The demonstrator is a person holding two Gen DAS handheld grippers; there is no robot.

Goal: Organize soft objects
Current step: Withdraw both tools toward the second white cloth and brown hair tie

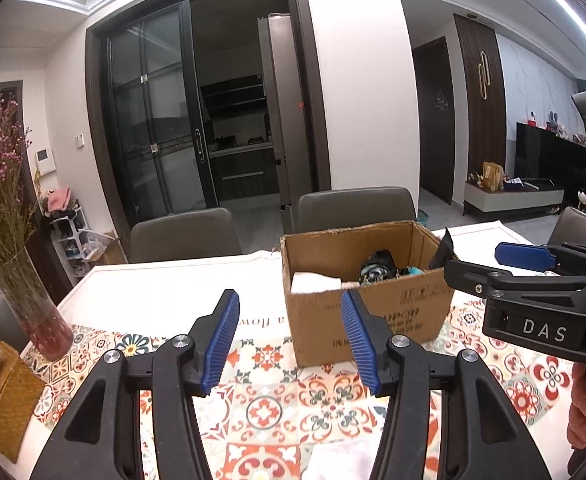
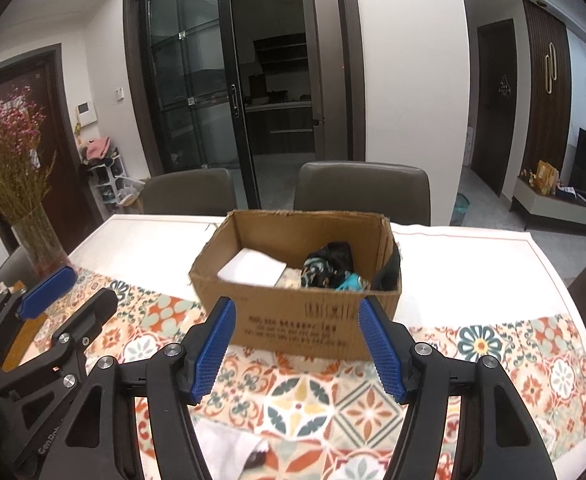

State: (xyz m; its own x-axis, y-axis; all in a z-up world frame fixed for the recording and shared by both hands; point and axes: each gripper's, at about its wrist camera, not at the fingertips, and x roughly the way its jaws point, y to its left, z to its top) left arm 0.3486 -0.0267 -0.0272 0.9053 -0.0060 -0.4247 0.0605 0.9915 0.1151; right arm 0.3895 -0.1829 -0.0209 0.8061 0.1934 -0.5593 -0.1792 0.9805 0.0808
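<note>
An open cardboard box (image 2: 301, 320) stands on the patterned tablecloth; it also shows in the left wrist view (image 1: 373, 312). Inside lie a white folded cloth (image 2: 253, 268), a dark patterned bundle (image 2: 327, 264) and a teal piece (image 2: 351, 282). A white cloth (image 2: 225, 444) lies on the table at the near edge, below my grippers. My left gripper (image 1: 291, 340) is open and empty, in front of the box. My right gripper (image 2: 297, 348) is open and empty, facing the box's front wall. Each gripper shows at the side of the other's view.
A glass vase with dried pink flowers (image 1: 33, 312) stands at the table's left. A woven tissue holder (image 1: 9, 400) lies at the left edge. Two grey chairs (image 2: 361, 188) stand behind the table. A dark strip (image 2: 391, 268) hangs over the box's right wall.
</note>
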